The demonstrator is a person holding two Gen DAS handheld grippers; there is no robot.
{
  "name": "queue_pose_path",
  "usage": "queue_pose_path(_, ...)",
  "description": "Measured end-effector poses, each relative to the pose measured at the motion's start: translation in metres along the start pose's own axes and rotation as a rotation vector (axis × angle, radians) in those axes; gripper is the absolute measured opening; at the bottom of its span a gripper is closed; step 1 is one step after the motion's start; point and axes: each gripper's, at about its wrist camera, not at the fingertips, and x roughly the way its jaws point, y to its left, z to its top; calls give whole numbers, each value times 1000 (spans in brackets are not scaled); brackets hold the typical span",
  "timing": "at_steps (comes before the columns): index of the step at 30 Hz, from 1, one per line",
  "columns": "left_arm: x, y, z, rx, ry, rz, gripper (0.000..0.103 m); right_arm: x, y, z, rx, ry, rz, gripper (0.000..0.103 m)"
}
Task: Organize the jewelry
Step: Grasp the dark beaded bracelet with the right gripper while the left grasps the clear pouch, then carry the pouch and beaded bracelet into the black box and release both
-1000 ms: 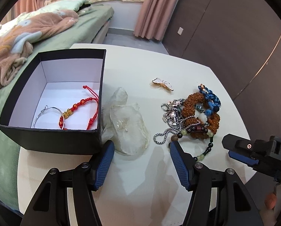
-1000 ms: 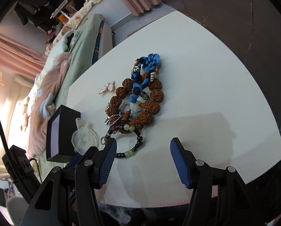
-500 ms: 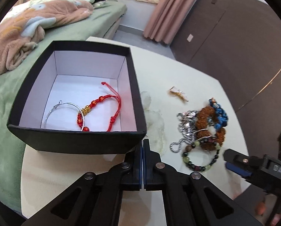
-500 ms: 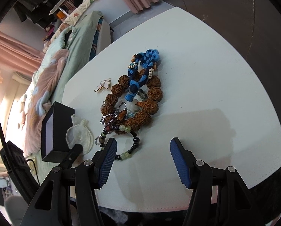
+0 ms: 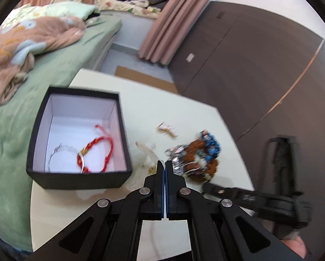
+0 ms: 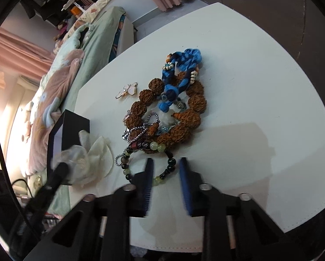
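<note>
- Left gripper [image 5: 164, 163]: jaws pressed together, no gap visible. In the right wrist view its tip [image 6: 61, 167] sat in the sheer white organza pouch [image 6: 90, 158], which was bunched up around it; looked pinched on the pouch, lifted part blurred.
- Pouch lay just beside the right wall of the open black cardboard box with white lining [image 5: 79, 180], between the box and the jewelry pile.
- Inside the box: a thin silver wire bangle [image 5: 63, 154] and a red braided cord bracelet with gold bead [image 5: 97, 152], overlapping on the box floor.
- Right gripper [image 6: 165, 167]: jaws apart about halfway, holding nothing. A strand of the green-and-black beaded bracelet [image 6: 162, 175] lay on the table right between the two blue pads, not touched that I could tell.
- Beyond the right jaws: the bracelet loop ran up into the pile, touching a silver ball chain [image 6: 138, 130] and a chunky brown rough-seed bead bracelet [image 6: 175, 117].
- A blue knotted cord piece with small white beads [image 6: 180, 74] lay on the far side of the brown beads, overlapping them.
- A small white-and-gold butterfly brooch [image 6: 127, 90] lay apart from the pile, toward the box side.
- All on a white table [image 6: 260, 87]; a bed with green sheet and pink blanket [image 5: 21, 43] beside it.
</note>
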Motion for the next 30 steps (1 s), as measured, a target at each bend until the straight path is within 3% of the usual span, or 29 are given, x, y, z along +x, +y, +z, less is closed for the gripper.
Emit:
queue_pose_path(2,-9,-4,6,15,-22,-33,0,1,0,1,4,-4,-3,10)
queue_pose_path(8,-36,-11,28,52,-82,-138,0,-11,7,1,-5,-64,41,10)
queue_pose_path(15,-66,0,53,54,-168,-176,0,-33,14,1,-16,-157,94,10)
queue_pose_path(22,-76,28,72,11,-189,-141,0,-44,32,0,-44,-215,143,10)
queue_pose_path(26,-63,43,74,-26,-126,-36,0,-47,50,-1,-78,-242,189,10)
queue_pose_path(30,-47,58,73,-61,-38,14,0,-44,67,-1,-107,-253,240,9)
